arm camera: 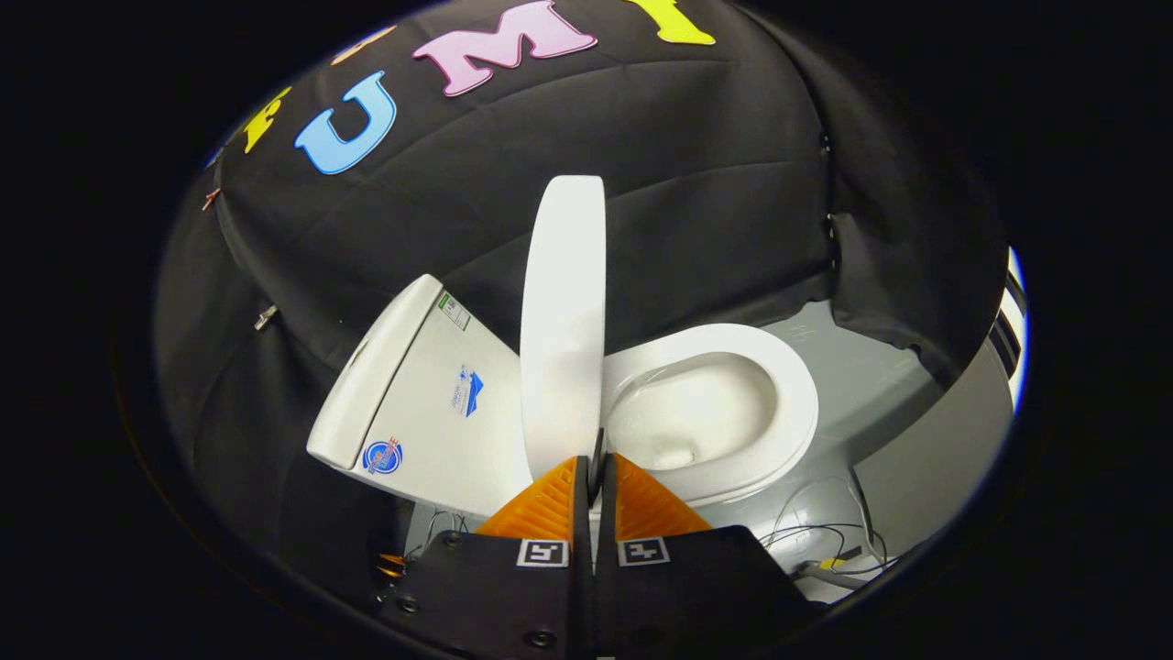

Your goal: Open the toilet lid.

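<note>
A white toilet stands just ahead of my fingers, tilted in the view. Its lid is raised upright and stands nearly edge-on between the tank and the seat. The seat ring lies flat over the open bowl. My gripper is shut, its two fingers pressed together with nothing between them. The tips sit right at the lower edge of the raised lid, on its bowl side; I cannot tell whether they touch it.
Black cloth hangs behind and around the toilet. The floor is pale grey. Loose thin wires lie on it beside the toilet base, near my fingers. A grey panel stands beyond the wires.
</note>
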`<state>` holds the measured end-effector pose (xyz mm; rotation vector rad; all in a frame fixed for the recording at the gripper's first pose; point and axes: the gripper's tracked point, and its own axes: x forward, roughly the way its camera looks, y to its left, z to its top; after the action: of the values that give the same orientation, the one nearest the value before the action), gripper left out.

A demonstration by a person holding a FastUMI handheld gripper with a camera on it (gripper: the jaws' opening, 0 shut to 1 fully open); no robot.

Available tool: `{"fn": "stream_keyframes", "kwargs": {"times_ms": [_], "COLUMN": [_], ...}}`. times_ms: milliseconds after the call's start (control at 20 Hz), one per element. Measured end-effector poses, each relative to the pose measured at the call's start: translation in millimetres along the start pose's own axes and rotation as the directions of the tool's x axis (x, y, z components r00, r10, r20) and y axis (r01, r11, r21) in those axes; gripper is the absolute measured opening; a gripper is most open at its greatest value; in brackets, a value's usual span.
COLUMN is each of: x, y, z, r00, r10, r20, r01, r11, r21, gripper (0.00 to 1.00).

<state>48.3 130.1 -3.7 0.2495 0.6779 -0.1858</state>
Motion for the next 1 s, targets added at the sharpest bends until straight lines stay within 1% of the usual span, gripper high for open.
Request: {"fn": "stream_keyframes", "kwargs": {"times_ms": [150, 300, 550, 850, 1000], "x": [-2.3, -3.5, -6.8, -5.3, -5.6], "y": [16.1, 29.0, 50.9, 75.9, 88.3], "z": [0.2, -0.6, -2.8, -5.8, -10.0], "r00": [1.0, 0.999, 0.998, 0.996, 0.992], "r10": [-0.016, -0.044, -0.057, -0.088, -0.124], "r20": [0.004, -0.004, 0.001, 0.02, 0.038], "r01": [0.016, 0.044, 0.057, 0.091, 0.129], "r11": [0.999, 0.998, 0.992, 0.981, 0.967], "r21": [-0.043, -0.052, -0.11, -0.174, -0.219], "gripper": [0.05, 0.05, 0.05, 0.05, 0.05]}}
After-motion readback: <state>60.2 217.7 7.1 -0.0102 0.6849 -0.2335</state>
